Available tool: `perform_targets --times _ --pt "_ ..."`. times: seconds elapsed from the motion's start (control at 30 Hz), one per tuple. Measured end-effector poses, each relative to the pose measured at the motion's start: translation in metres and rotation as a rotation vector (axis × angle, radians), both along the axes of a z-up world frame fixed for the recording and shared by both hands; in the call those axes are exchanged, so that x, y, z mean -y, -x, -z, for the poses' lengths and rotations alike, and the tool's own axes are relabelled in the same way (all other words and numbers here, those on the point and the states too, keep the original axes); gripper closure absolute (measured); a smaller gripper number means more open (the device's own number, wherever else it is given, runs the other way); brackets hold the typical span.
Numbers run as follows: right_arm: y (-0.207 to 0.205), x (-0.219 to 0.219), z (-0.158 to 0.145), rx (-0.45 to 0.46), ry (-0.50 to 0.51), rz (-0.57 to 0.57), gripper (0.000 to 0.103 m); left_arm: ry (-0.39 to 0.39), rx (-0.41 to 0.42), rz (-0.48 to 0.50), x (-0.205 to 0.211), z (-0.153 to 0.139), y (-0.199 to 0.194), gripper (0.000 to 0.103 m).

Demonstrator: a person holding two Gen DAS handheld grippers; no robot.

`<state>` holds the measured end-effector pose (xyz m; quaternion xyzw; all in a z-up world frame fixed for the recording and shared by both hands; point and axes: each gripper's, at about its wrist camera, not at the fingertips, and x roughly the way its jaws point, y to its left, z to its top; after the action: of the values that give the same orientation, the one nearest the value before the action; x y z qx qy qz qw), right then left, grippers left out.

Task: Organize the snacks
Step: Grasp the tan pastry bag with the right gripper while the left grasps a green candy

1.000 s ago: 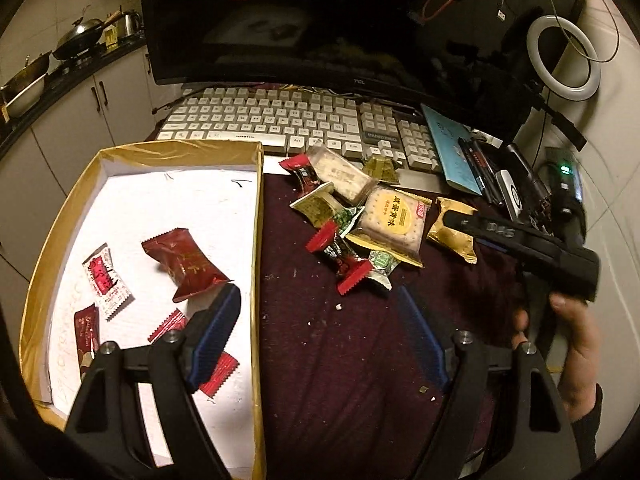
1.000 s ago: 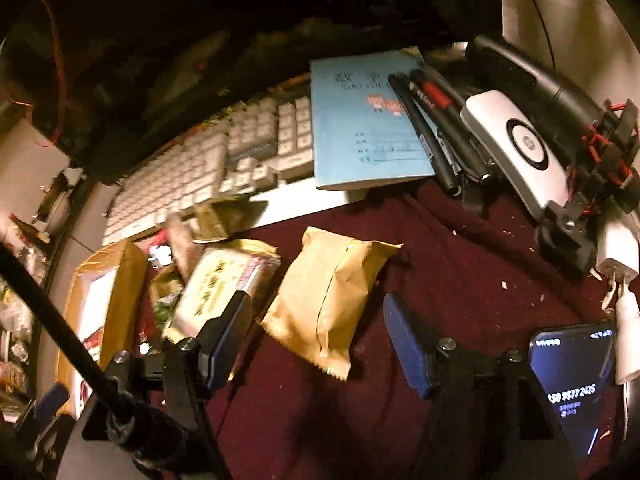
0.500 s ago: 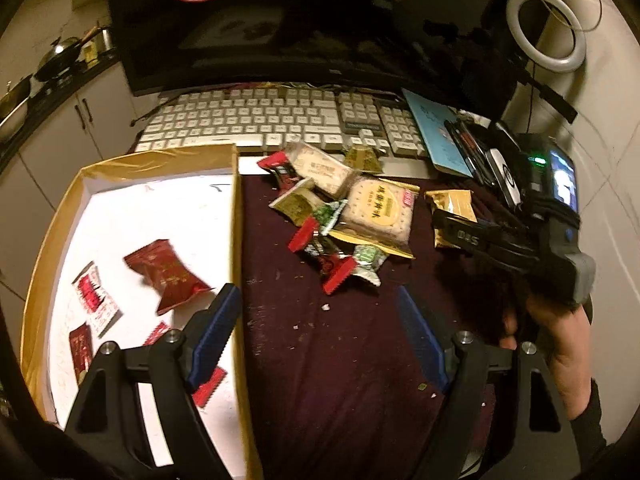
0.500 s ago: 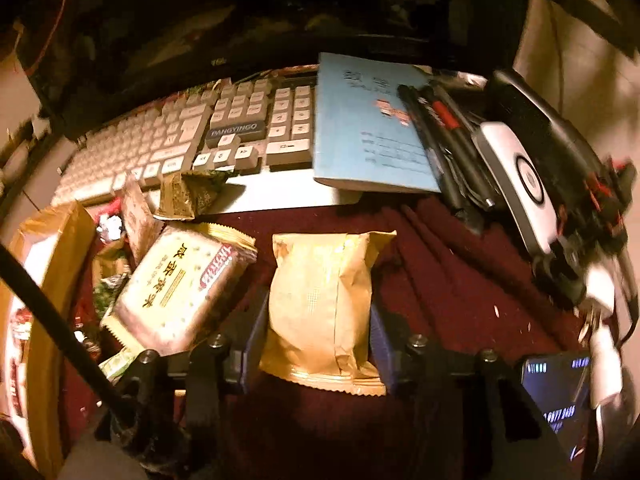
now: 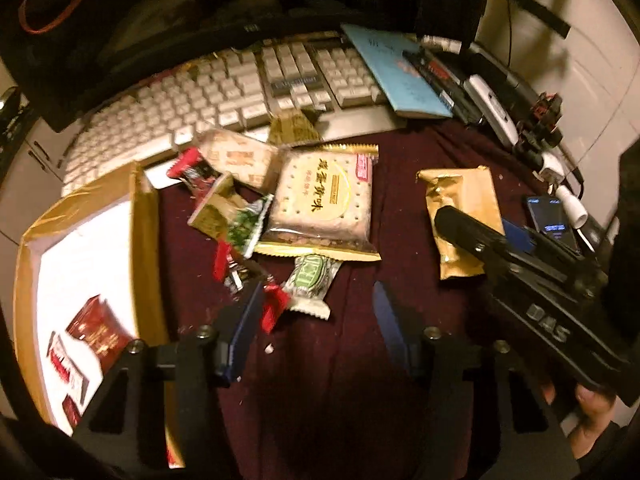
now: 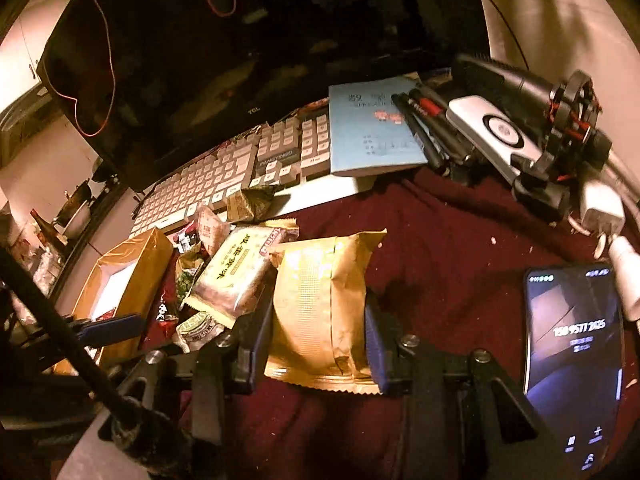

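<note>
My right gripper (image 6: 318,330) is shut on a gold snack packet (image 6: 320,300) and holds it just above the dark red cloth; the packet also shows in the left wrist view (image 5: 460,212). My left gripper (image 5: 316,316) is open and empty, just short of a green-and-white candy (image 5: 312,284) and a red candy (image 5: 272,308). A pile of snacks with a large cracker packet (image 5: 324,208) lies beyond. A gold-rimmed box (image 5: 144,248) at the left holds red packets (image 5: 96,332).
A white keyboard (image 5: 240,92) and a dark monitor (image 6: 240,40) stand behind the pile. A blue notebook (image 6: 372,132), pens and a white device (image 6: 496,132) lie at the back right. A lit phone (image 6: 572,360) lies on the cloth at the right.
My right gripper closed on the gold packet and lifted it slightly. My left gripper moved right from the box toward the snack pile, staying open.
</note>
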<state>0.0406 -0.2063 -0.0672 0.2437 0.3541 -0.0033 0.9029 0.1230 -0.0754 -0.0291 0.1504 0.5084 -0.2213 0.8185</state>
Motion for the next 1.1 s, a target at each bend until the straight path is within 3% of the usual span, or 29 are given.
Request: perform_targets --times 0.13,0.2,0.27,0.7,1.1 --pt "-0.003 0.007 0.008 -0.004 -0.075 -0.015 0.063 -0.065 -0.013 0.037 0.014 0.012 -0.009 0.056" --pt "-0.004 0.009 0.011 -0.010 -0.095 -0.020 0.063 -0.120 -0.007 0.021 0.018 0.019 -0.014 0.068" --pt "-0.003 0.008 0.010 0.001 -0.095 -0.027 0.063 -0.110 -0.036 0.024 0.019 0.024 -0.016 0.076" --pt "0.000 0.011 0.010 0.036 -0.144 -0.056 0.063 -0.037 -0.067 0.018 0.007 0.025 0.007 0.079" --pt "0.006 0.002 -0.003 0.121 -0.151 -0.149 0.063 0.244 0.002 -0.121 -0.054 -0.024 0.048 0.082"
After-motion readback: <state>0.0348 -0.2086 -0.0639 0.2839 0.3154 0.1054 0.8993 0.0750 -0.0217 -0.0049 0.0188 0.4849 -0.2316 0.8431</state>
